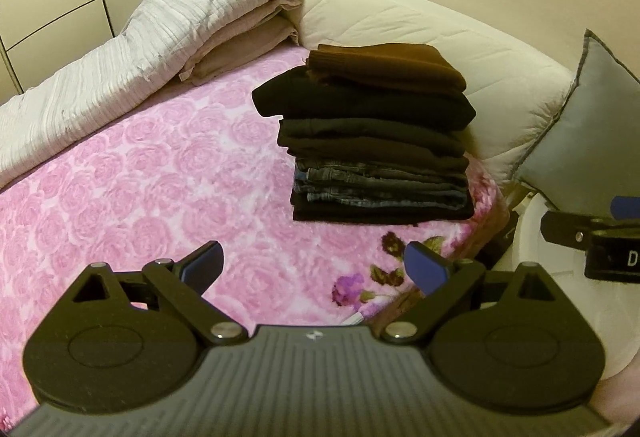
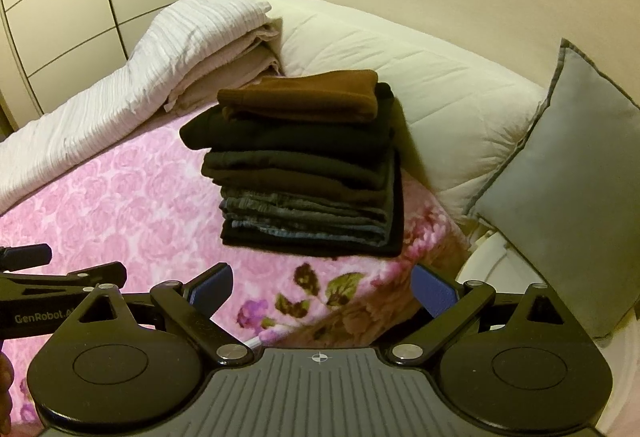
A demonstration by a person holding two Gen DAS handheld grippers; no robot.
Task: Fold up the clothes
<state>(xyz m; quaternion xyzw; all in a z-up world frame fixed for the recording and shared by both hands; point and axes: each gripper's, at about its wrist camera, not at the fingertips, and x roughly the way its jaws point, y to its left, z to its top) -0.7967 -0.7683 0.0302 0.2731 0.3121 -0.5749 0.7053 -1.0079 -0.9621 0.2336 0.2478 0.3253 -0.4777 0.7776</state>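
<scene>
Both the left gripper and right gripper hover with fingers spread and empty over the pink rose-patterned bed blanket, facing a stack of folded dark clothes near the pillows, likely soft, limp and fairly heavy, best gripped at its folded edges.
</scene>
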